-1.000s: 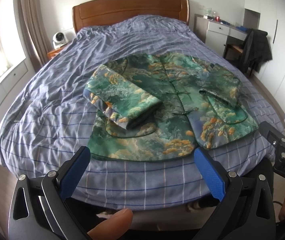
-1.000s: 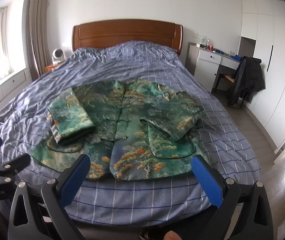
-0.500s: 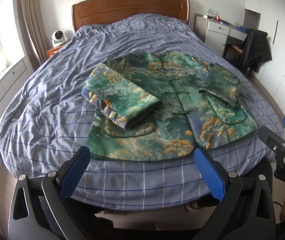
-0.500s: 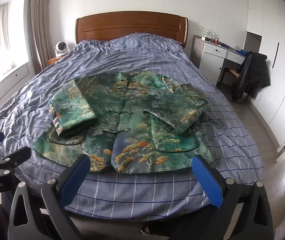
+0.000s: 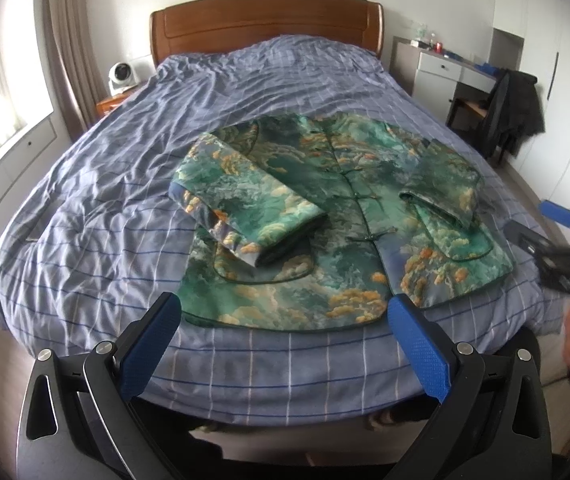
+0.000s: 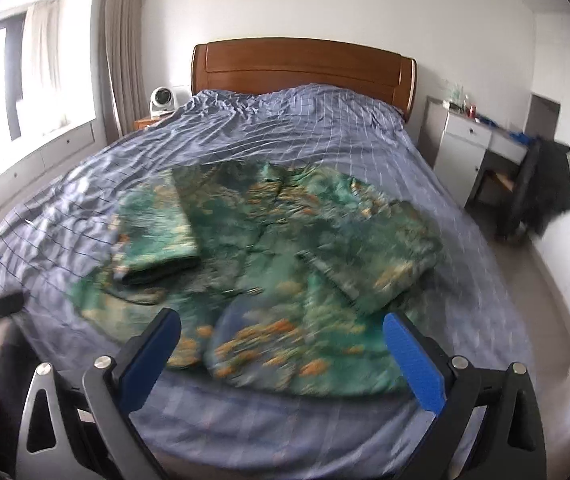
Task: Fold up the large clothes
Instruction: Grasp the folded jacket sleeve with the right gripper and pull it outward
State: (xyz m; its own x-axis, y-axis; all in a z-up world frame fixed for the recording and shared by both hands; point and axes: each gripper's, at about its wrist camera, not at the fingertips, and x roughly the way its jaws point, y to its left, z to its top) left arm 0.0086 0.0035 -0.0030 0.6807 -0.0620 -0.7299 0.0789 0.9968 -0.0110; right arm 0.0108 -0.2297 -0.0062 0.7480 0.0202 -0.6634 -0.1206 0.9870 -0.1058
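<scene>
My left gripper (image 5: 283, 326) sits at bottom centre of frame, jaws wide apart, nothing btwn them. Right gripper (image 6: 281, 340) same: spread, empty. Green jacket (image 5: 337, 216) lies flat mid-frame on the blue checked bed (image 5: 125, 184), both sleeves folded in over the front.
</scene>
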